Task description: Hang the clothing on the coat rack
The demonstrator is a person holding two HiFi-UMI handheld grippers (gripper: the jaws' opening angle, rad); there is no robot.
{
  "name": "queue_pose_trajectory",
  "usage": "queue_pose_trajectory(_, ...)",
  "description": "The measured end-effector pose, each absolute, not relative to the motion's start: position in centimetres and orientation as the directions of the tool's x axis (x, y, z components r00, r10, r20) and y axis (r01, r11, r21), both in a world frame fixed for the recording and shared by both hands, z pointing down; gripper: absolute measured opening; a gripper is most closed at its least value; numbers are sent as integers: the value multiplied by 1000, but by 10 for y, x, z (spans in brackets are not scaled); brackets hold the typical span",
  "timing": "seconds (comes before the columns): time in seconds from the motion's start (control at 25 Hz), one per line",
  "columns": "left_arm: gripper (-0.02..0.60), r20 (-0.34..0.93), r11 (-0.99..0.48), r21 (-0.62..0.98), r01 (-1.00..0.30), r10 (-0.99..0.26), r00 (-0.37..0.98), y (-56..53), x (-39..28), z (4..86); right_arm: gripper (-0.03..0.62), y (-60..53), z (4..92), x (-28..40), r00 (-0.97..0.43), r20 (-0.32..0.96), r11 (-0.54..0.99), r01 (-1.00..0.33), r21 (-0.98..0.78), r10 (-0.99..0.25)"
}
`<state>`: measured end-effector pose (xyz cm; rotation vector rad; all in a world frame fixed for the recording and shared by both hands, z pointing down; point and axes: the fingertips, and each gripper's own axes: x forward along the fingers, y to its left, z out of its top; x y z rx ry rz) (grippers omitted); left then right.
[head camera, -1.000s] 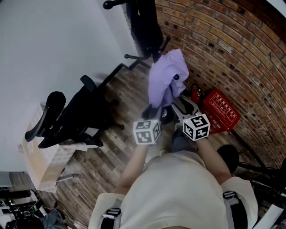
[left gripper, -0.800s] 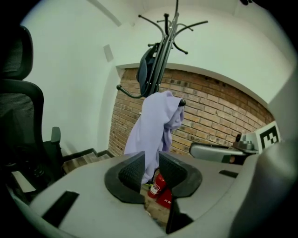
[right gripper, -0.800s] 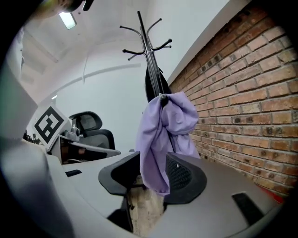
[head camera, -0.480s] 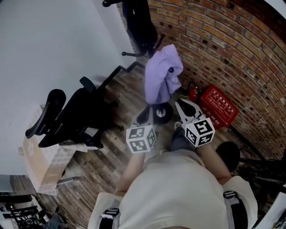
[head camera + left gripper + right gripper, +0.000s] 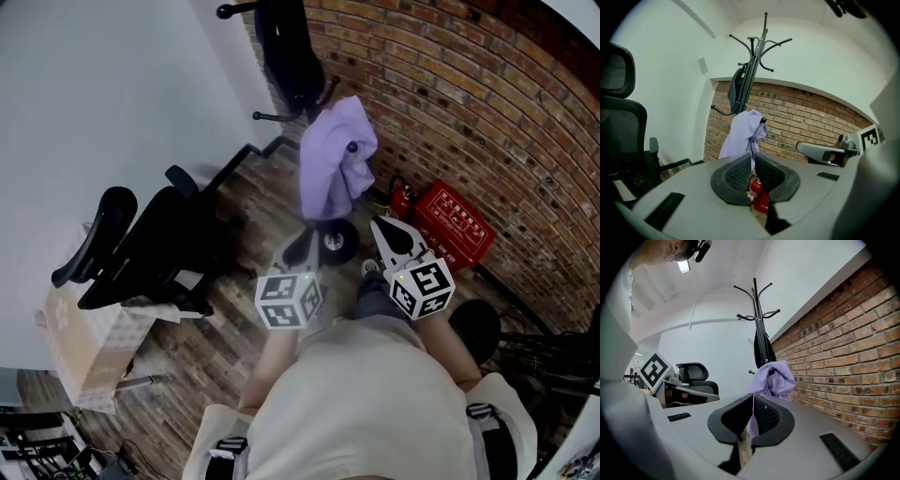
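Observation:
A lilac garment (image 5: 333, 164) hangs from a hook of the black coat rack (image 5: 757, 51), and neither gripper touches it. It shows ahead of both grippers, in the left gripper view (image 5: 740, 136) and in the right gripper view (image 5: 774, 378). A dark item (image 5: 291, 47) hangs higher on the same rack. My left gripper (image 5: 300, 246) is below the garment and its jaws are closing tip to tip (image 5: 753, 157), nothing between them. My right gripper (image 5: 382, 225) stands beside it, jaws closing together (image 5: 753, 399), also empty.
The rack's round base (image 5: 335, 239) sits on the wooden floor just ahead of the grippers. A black office chair (image 5: 141, 248) and a cardboard box (image 5: 80, 347) stand at the left. A red extinguisher case (image 5: 457, 225) and an extinguisher (image 5: 401, 195) lie against the brick wall (image 5: 487, 112).
Both grippers have drawn back from the lilac garment toward the person, and their jaws have gone from open to closed. The garment stays on the rack.

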<state>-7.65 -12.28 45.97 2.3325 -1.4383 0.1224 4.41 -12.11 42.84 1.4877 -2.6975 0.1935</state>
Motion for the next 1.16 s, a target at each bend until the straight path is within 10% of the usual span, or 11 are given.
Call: queue_pose_trajectory(1.16, 23, 280, -391, 291, -873, -838, 469, -133, -74, 458, -2, -133, 433, 38, -551, 131, 543, -835, -89, -824)
